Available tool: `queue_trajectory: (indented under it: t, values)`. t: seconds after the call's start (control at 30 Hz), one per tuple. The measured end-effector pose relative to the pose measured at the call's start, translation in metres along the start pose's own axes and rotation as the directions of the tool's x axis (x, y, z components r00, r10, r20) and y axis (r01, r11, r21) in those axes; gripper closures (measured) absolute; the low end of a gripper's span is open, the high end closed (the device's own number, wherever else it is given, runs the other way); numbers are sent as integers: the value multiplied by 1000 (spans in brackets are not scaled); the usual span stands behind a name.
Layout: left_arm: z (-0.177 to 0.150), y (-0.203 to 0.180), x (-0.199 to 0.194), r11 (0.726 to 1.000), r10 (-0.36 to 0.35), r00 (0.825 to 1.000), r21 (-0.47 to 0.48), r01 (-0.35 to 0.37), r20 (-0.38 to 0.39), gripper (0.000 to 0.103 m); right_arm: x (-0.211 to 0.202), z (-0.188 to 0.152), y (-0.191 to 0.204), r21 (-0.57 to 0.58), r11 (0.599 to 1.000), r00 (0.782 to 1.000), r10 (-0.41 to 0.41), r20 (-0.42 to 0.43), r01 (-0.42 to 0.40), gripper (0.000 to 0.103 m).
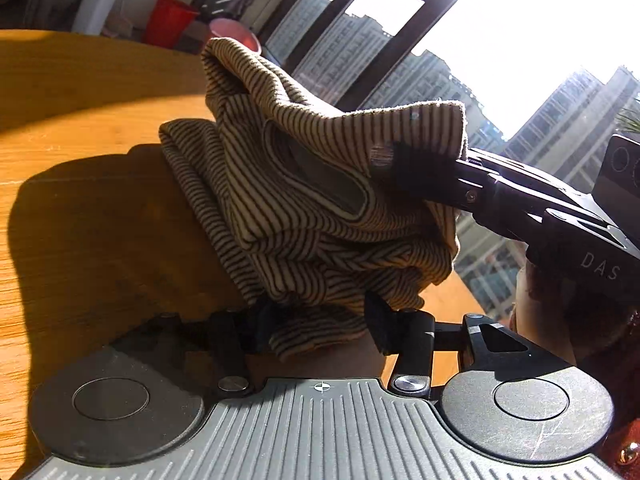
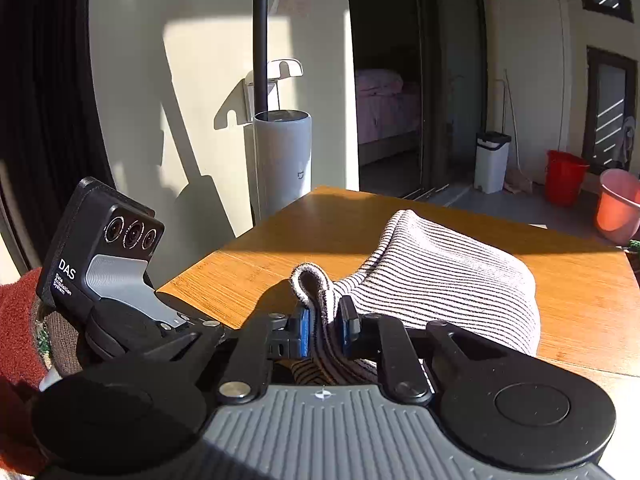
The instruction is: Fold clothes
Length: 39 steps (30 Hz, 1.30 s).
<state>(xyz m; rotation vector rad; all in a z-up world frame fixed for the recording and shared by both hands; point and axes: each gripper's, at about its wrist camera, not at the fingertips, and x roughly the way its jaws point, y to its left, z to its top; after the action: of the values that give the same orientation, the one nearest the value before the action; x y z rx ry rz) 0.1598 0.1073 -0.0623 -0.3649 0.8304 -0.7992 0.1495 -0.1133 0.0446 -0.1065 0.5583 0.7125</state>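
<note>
A striped garment, cream with thin dark stripes, hangs bunched above a wooden table. My left gripper is shut on its lower edge. My right gripper enters the left wrist view from the right and is shut on an upper corner of the same garment. In the right wrist view my right gripper clamps a fold of the striped garment, which drapes over the table. The left gripper's camera body shows at the left.
A white cylindrical appliance with a pole stands beyond the table's far corner. A white bin, a red bucket and a pink bucket sit on the floor. Large windows lie beyond the table's edge.
</note>
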Motion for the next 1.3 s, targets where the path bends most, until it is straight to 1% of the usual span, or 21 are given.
queue_trajectory:
  t: [0.1,0.17,0.27,0.33,0.4,0.43,0.47,0.53,0.6,0.63,0.7,0.73,0.8,0.87,0.97,1.03,1.1,1.13,1.2,1.27,1.3]
  values:
    - [-4,8,-25,999,29,999,12,-30,18,35,6,-19,10,-48,999,999,-13,-38,11,88]
    - [-4,18,-44,998,63,997,-17,-62,44,32,7,-31,29,-163,986,998,-54,-31,48,87]
    - [9,26,-65,994,94,990,-70,-87,108,31,12,-41,58,-342,934,993,-114,-14,102,82]
    - [24,24,-75,992,105,981,-88,-91,163,31,14,-45,68,-386,915,992,-127,-9,114,82]
    - [40,12,-78,994,103,970,-65,-91,220,23,14,-49,74,-413,903,990,-138,-6,123,81]
    - [50,4,-75,995,91,966,-48,-82,242,17,14,-51,77,-425,896,990,-144,-4,129,81]
    - [60,-5,-68,997,71,964,-28,-66,258,16,13,-53,79,-437,889,988,-152,-1,136,80]
    - [74,-20,-45,999,42,969,7,-45,242,17,12,-55,82,-455,879,987,-160,1,143,77]
    - [80,-35,-15,998,39,981,42,-47,189,26,8,-54,81,-456,879,988,-156,1,139,67]
    - [80,-40,1,995,66,984,65,-77,164,29,2,-51,77,-442,888,990,-144,-1,128,62]
    - [77,-48,32,979,148,981,120,-164,129,41,-11,-45,67,-396,913,994,-109,-4,98,37]
    - [75,-49,38,970,181,975,141,-198,126,43,-21,-39,58,-344,937,997,-74,-4,68,30]
    - [70,-50,42,956,221,967,166,-240,124,42,-44,-29,35,-234,972,999,-24,35,31,0]
    - [69,-48,40,954,226,966,172,-245,123,41,-66,-21,7,-117,993,995,-7,96,18,0]
    - [66,-42,38,957,229,967,159,-244,109,37,-82,-12,-48,121,990,981,-89,172,69,0]
    - [60,-33,33,970,205,975,114,-215,89,37,-77,-13,-83,298,950,976,-144,166,90,0]
    - [55,-29,28,977,189,978,87,-196,89,37,-61,-20,-121,484,871,979,-163,124,84,0]
    - [54,-29,28,977,188,978,88,-196,91,37,-50,-25,-135,534,841,982,-158,98,82,0]
    - [52,-30,26,975,190,977,100,-199,94,36,-25,-37,-143,570,815,988,-153,36,105,0]
    - [52,-29,25,974,192,977,104,-201,92,36,2,-47,-136,552,818,987,-151,-62,160,0]
    - [52,-28,24,974,192,977,106,-201,91,35,11,-51,-126,512,838,981,-177,-78,191,0]
